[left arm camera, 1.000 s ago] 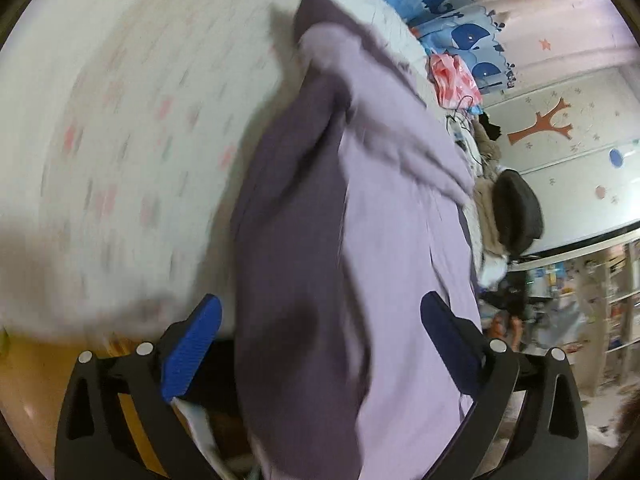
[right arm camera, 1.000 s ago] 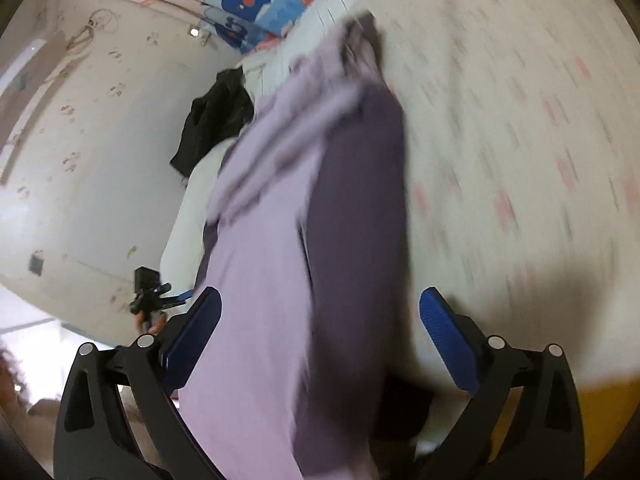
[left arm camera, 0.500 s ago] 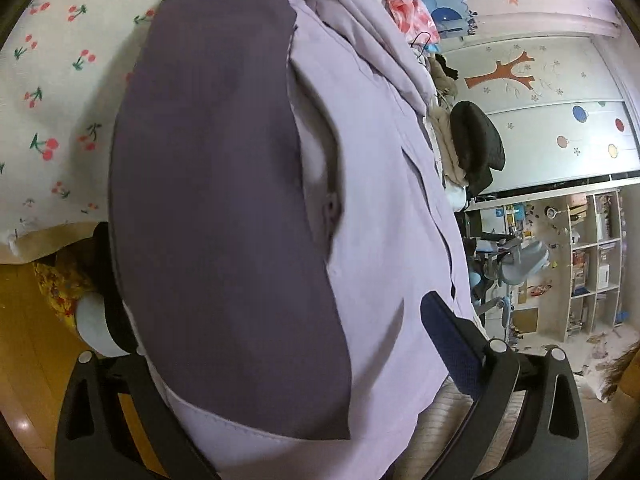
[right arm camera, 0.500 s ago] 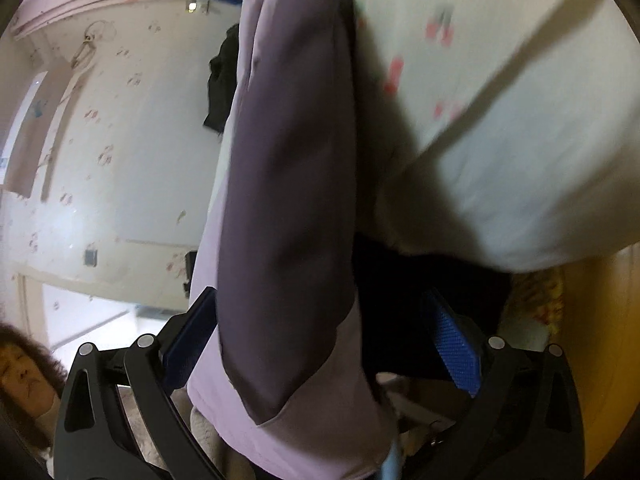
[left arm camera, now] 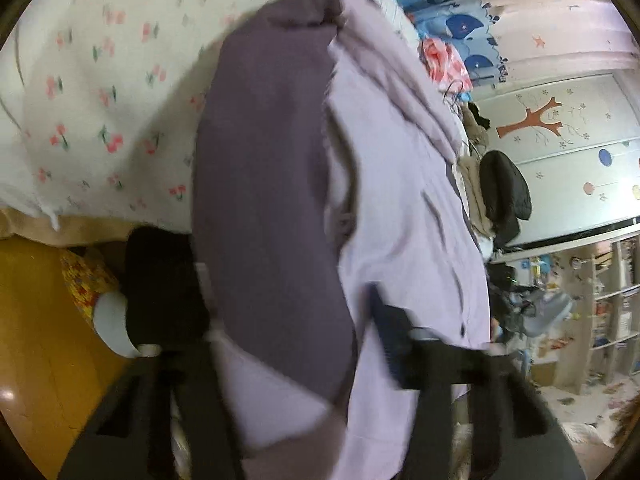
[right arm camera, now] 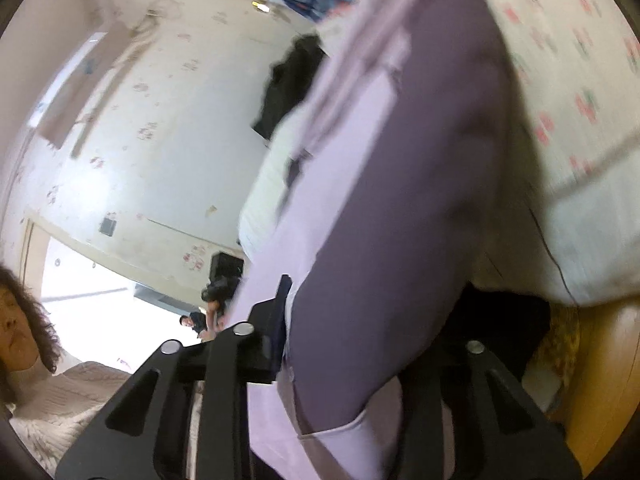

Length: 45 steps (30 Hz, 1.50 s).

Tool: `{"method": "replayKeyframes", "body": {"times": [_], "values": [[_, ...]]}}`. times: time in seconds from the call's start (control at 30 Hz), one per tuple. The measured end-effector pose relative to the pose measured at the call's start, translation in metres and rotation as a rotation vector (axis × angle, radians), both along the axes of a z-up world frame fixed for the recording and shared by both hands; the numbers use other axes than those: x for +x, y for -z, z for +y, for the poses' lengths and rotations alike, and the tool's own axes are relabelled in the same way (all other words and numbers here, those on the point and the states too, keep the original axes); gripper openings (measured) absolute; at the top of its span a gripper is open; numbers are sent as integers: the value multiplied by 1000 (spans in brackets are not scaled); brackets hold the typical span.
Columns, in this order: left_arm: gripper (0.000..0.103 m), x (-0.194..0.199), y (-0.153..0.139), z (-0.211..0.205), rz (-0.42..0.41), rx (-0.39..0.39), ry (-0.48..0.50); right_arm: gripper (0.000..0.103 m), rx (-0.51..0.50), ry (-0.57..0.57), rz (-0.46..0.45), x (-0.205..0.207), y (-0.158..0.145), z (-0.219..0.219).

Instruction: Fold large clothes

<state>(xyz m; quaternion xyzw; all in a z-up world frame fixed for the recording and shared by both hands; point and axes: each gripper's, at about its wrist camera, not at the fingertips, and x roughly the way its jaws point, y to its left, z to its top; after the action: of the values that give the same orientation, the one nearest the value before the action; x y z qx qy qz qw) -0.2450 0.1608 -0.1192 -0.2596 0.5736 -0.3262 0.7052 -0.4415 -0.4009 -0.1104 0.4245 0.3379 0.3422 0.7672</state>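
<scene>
You are holding the two-tone purple garment (left arm camera: 304,208) by its near hem with both grippers. It is lying lengthwise on the bed (left arm camera: 100,92), running from the 6 o'clock edge of the left wrist view up toward 12 o'clock, with its dark purple panel on the 9 o'clock side and the pale lilac panel on the 3 o'clock side.

Your left gripper (left arm camera: 292,332) has just been closing, and its jaws are now pinching the hem: the blue pad at 4 o'clock is pressing into the lilac cloth, while the other finger is sitting hidden under the dark panel.

Your right gripper (right arm camera: 352,328) has likewise just been closing. In the right wrist view the cloth is filling the gap between its fingers, the dark pad at 7 o'clock is pressing against the lilac edge, and the finger at 5 o'clock is lying behind the dark panel, so it is gripping the garment too.

The cherry-print sheet is showing at 10 o'clock in the left view and at 2 o'clock in the right. A black garment (left arm camera: 506,196) is lying at 3 o'clock on the far side of the bed. The yellow wooden floor (left arm camera: 36,320) is showing at 8 o'clock. A person in a cream knit sweater (right arm camera: 52,404) is standing at 8 o'clock in the right view.
</scene>
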Motion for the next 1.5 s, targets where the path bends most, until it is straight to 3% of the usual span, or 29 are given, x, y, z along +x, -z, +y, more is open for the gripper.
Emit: {"method": "replayKeyframes", "body": {"times": [0.03, 0.13, 0.27, 0.37, 0.43, 0.47, 0.5, 0.53, 0.57, 0.6, 0.63, 0.7, 0.8, 0.87, 0.93, 0.97, 1.0, 1.07, 1.17, 1.33, 1.43, 1.5], "values": [[25, -1, -14, 1, -20, -7, -27, 22, 11, 14, -37, -1, -12, -1], [19, -9, -46, 3, -83, -44, -51, 20, 19, 27, -114, -3, -43, 2], [18, -27, -93, 0, -154, -96, -47, 20, 11, -21, -187, -16, -80, 13], [18, -44, -104, 5, -174, -63, 12, 22, -36, -69, -174, -31, -88, 20], [29, -49, -87, 6, -128, -21, 89, 30, -55, -84, -73, -33, -66, 18], [32, -50, -67, 9, -75, -6, 137, 42, -63, -88, -33, -34, -55, 15], [43, -50, -46, 11, -27, 10, 175, 48, -68, -95, 40, -34, -34, 12], [53, -51, -28, 14, 11, 28, 196, 58, -70, -98, 105, -33, -16, 11], [55, -51, -6, 21, 54, 32, 196, 63, -71, -102, 157, -36, 4, 9], [64, -50, 8, 28, 83, 0, 178, 66, -66, -101, 198, -40, 21, 8], [72, -50, 19, 36, 97, -40, 150, 70, -49, -98, 224, -45, 36, 7], [78, -50, 27, 43, 97, -83, 116, 73, 4, -97, 252, -52, 57, 11], [78, -54, 26, 39, 86, -118, 92, 75, 47, -104, 231, -57, 68, 22], [75, -55, 17, 33, 53, -95, 64, 69, 62, -94, 182, -56, 62, 30], [42, -55, 5, 26, 26, -72, 30, 49, 66, -78, 84, -54, 41, 35], [38, -56, -6, 25, -1, -52, -4, 40, 66, -62, 43, -54, 31, 35], [26, -58, -14, 25, -22, -49, -18, 36, 70, -45, -4, -54, 19, 34], [22, -61, -37, 26, -73, -65, -45, 27, 96, -20, -97, -58, -6, 29], [19, -69, -74, 22, -157, -94, -62, 26, 84, -1, -195, -59, -43, 33], [19, -83, -105, 23, -237, -204, -50, 26, 145, 12, -270, -64, -62, 42], [19, -88, -101, 32, -224, -177, -30, 26, 114, 10, -234, -79, -63, 41], [19, -86, -78, 36, -162, -143, -6, 27, 36, -26, -111, -75, -39, 38]]}}
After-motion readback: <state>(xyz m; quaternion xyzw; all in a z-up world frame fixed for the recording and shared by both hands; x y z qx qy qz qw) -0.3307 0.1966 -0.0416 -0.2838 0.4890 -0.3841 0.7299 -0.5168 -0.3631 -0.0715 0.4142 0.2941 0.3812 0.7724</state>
